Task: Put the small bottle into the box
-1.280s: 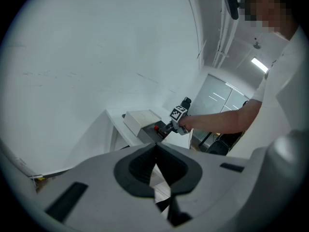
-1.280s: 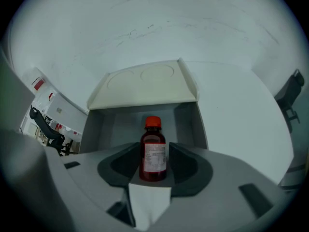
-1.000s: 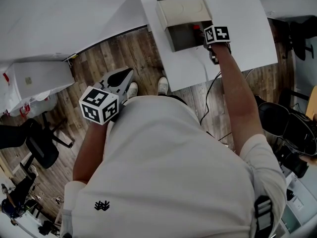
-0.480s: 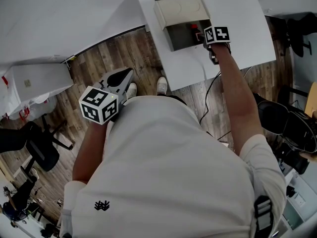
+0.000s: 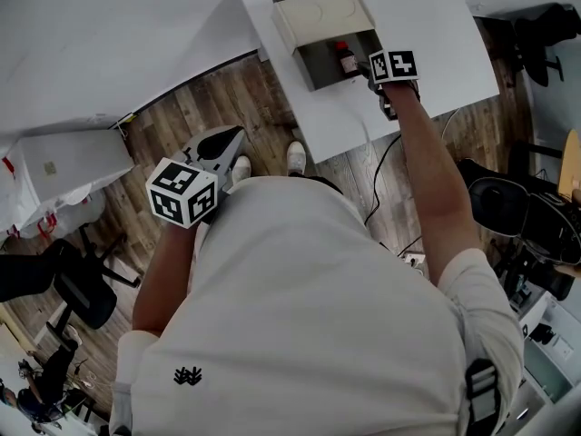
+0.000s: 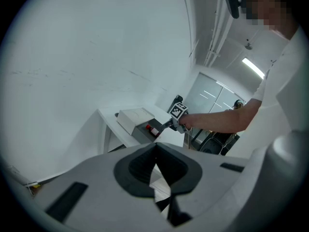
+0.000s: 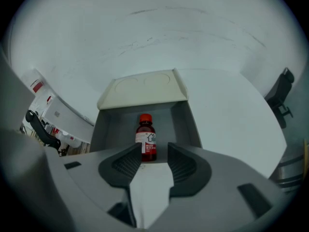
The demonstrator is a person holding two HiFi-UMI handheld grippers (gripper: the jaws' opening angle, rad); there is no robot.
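Observation:
The small bottle (image 5: 346,59), dark red with a red cap and white label, stands upright inside the open grey box (image 5: 318,69) on the white table (image 5: 427,25). The box's beige lid (image 5: 313,16) is folded back. My right gripper (image 5: 370,65) sits at the box's open side, just short of the bottle (image 7: 146,138). Its jaws (image 7: 154,151) are apart and closing, with nothing between the pads. My left gripper (image 5: 221,143) hangs over the floor, far from the table, jaws together (image 6: 155,149). The left gripper view shows the box (image 6: 140,129) in the distance.
The table's near edge lies just behind my right hand, and a cable (image 5: 386,166) runs down from it. A white cabinet (image 5: 64,162) and office chairs (image 5: 73,280) stand on the wooden floor at the left. More dark chairs (image 5: 517,207) are at the right.
My right gripper has drawn back a little from the bottle, which now stands in full view in the box. The left gripper has stayed where it was.

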